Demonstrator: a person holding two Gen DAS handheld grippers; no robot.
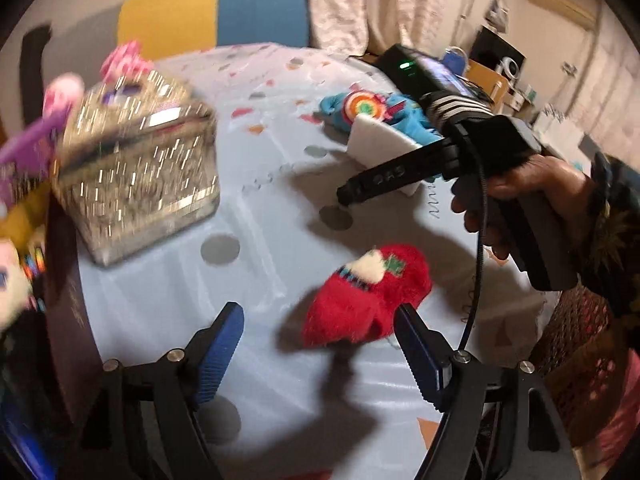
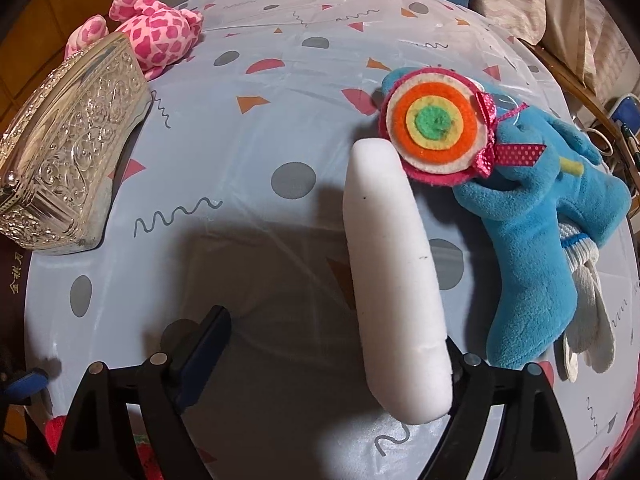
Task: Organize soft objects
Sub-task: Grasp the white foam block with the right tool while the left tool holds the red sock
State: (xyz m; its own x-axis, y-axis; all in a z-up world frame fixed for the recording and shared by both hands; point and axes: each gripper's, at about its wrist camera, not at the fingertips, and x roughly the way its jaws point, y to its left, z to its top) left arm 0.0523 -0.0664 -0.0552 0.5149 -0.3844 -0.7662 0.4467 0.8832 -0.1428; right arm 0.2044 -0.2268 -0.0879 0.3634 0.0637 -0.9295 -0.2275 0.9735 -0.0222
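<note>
Left wrist view, from the left: blurred plush toys [image 1: 24, 168] in pink and purple crowd the far left edge, and just right of them sits the silver embossed box [image 1: 140, 172] on the pale blue patterned tablecloth [image 1: 260, 184]. My left gripper [image 1: 316, 354] is spread, its blue pads apart, and the red fuzzy toy [image 1: 360, 300] lies on the cloth between them, close to the right pad but not pinched (the picture is smeared, so I cannot tell whether that pad touches it). Farther right and farther off, my right hand [image 1: 532, 188] holds the other tool, its black finger lying along the white foam block [image 1: 384, 140], with the blue plush toy [image 1: 340, 108] beyond. In the right wrist view the silver box stands at the left edge, a pink spotted plush [image 2: 156, 36] behind it at the far side of the table. My right gripper [image 2: 332, 354] is spread wide too; the white foam block stands on edge against its right finger, while the left finger [image 2: 208, 344] is well clear of it, so nothing is pinched. Right of the block's far end lies a round felt disc [image 2: 436, 124] with orange, yellow and green rings, resting on the blue plush toy, and a white knitted glove [image 2: 588, 304] pokes out beneath the toy at the right.
</note>
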